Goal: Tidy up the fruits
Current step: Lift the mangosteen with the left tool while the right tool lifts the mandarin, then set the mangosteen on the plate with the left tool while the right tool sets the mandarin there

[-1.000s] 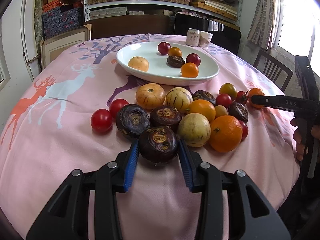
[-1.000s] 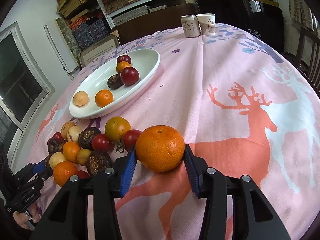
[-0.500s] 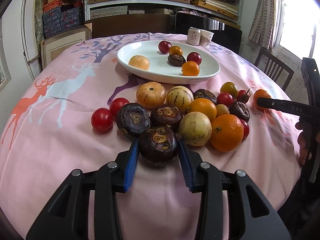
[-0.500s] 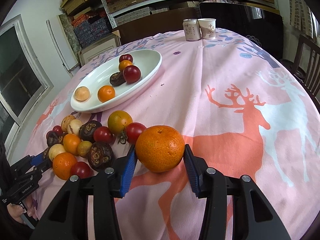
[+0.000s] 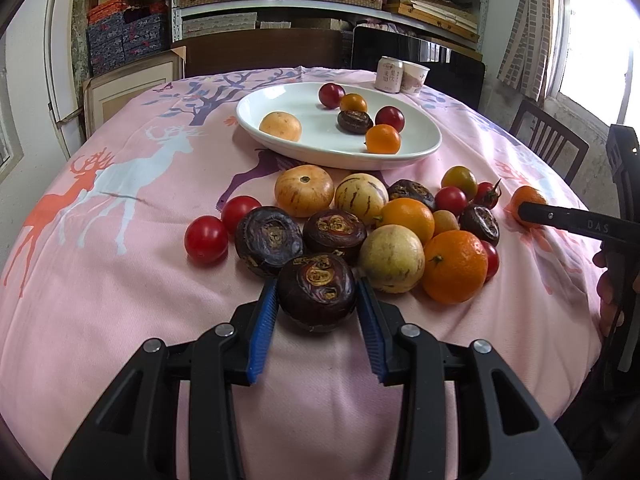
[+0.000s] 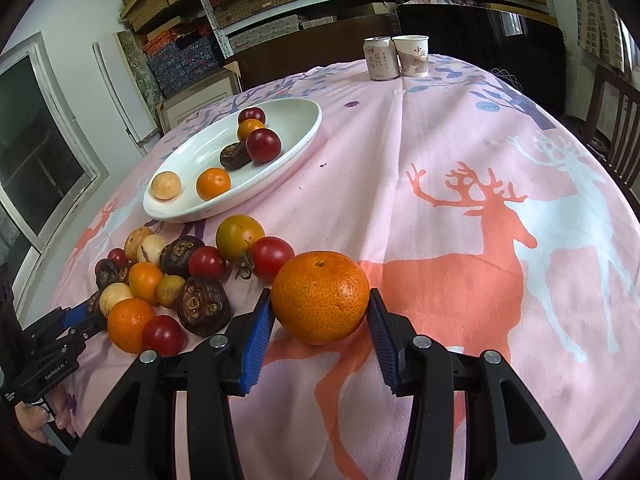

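My left gripper (image 5: pixel 316 292) is shut on a dark purple round fruit (image 5: pixel 317 286) at the near edge of the fruit pile (image 5: pixel 400 216) on the pink tablecloth. Its blue pads (image 5: pixel 265 320) press on both sides of the fruit. My right gripper (image 6: pixel 320 300) is shut on a tangerine (image 6: pixel 320 296) at the right end of the pile. In the left wrist view that tangerine (image 5: pixel 528 200) peeks out behind the right gripper (image 5: pixel 532 212). A white oval plate (image 5: pixel 288 96) (image 6: pixel 296 120) beyond the pile holds several small fruits.
A can (image 6: pixel 381 58) and a paper cup (image 6: pixel 414 56) stand at the table's far edge. Dark wooden chairs (image 5: pixel 548 144) stand at the right. Shelves with boxes line the back wall. A hand (image 6: pixel 40 420) holds the left gripper (image 6: pixel 76 316) at the lower left.
The right gripper has shifted slightly with the tangerine still between its pads. The left gripper and its dark fruit have stayed where they were.
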Motion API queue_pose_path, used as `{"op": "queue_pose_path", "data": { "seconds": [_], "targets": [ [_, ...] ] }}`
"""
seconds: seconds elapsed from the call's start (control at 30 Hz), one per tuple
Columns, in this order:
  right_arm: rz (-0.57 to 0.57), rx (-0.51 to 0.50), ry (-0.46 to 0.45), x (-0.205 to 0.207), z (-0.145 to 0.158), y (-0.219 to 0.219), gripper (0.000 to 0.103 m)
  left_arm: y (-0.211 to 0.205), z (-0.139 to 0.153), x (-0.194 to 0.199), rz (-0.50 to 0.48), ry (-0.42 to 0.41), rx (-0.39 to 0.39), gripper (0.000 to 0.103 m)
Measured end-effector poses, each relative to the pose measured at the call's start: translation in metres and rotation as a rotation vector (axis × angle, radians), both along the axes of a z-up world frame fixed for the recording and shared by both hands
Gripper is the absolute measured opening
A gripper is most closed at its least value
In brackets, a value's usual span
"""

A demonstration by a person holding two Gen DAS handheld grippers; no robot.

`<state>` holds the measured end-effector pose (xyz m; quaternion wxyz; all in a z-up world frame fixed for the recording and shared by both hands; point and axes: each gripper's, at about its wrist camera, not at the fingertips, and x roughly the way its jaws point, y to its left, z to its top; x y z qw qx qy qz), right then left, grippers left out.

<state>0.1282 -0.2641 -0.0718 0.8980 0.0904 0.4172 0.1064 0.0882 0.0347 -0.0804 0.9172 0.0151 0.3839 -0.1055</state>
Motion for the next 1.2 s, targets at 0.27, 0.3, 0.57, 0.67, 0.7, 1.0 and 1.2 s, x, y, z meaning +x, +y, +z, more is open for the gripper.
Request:
{"op": "queue_pose_path", "data": {
  "seconds": [0.27, 0.3, 0.57, 0.67, 0.7, 1.0, 1.2],
  "targets": [
    [-0.003, 0.004, -0.008, -0.005, 0.002, -0.002, 0.047, 0.003, 0.002, -0.002, 0.016, -0.014, -0.008, 0.039],
    [-0.003, 0.004, -0.010, -0.006, 0.002, -0.002, 0.047, 0.004, 0.002, -0.003, 0.020, -0.016, -0.011, 0.039],
    [-0.003, 0.011, -0.020, -0.010, 0.008, -0.004, 0.047, 0.007, 0.004, -0.009, 0.026, -0.013, -0.019, 0.039],
    [0.000, 0.013, -0.022, -0.012, 0.010, -0.004, 0.047, 0.007, 0.009, -0.012, 0.023, -0.022, -0.020, 0.039],
    [0.002, 0.013, -0.025, -0.013, 0.012, -0.003, 0.047, 0.006, 0.011, -0.012, 0.023, -0.025, -0.020, 0.039],
    [0.019, -0.020, -0.105, -0.011, 0.045, 0.000, 0.047, -0.005, 0.040, 0.001, -0.028, -0.062, 0.024, 0.039],
    [0.034, -0.047, -0.173, 0.012, 0.074, 0.004, 0.047, -0.010, 0.069, 0.042, -0.045, -0.098, 0.013, 0.039]
  ]
}}
